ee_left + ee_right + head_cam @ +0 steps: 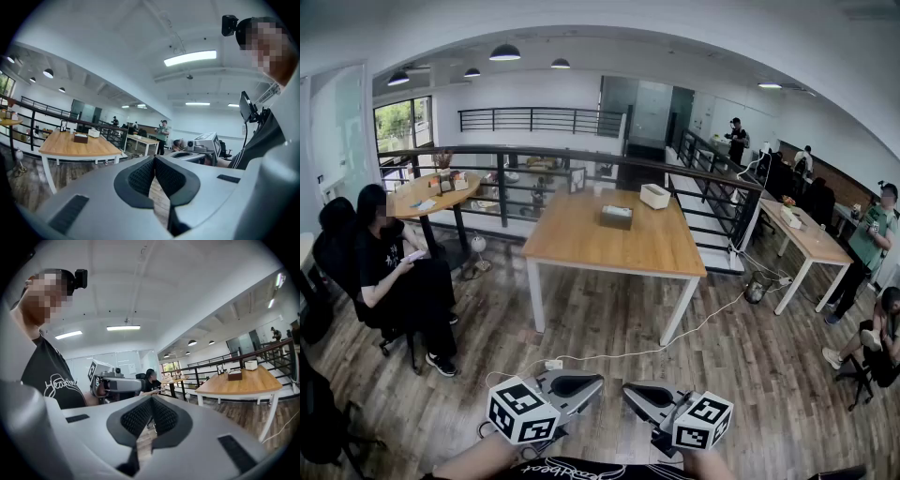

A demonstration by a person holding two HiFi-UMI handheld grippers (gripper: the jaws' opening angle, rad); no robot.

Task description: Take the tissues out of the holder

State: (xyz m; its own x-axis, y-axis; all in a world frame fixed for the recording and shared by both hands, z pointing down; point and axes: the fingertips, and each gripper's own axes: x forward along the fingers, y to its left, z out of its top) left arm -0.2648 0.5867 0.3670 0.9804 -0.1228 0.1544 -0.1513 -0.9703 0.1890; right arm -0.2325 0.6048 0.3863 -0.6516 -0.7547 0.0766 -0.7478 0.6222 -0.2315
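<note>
A dark brown tissue holder (pixel 617 217) with white tissue on top stands on the far half of a wooden table (pixel 581 246) across the room. It also shows small in the left gripper view (pixel 81 138) and the right gripper view (pixel 235 375). Both grippers are held low, close to my body and far from the table, tips turned toward each other. My left gripper (pixel 594 382) is shut with nothing between its pads (pixel 154 159). My right gripper (pixel 629 390) is shut and empty too (pixel 151 400).
A white box (pixel 654 195) sits behind the holder on the table. A person (pixel 394 272) sits on a chair at the left, and other people stand and sit at the right. A white cable (pixel 656 352) crosses the wood floor between me and the table.
</note>
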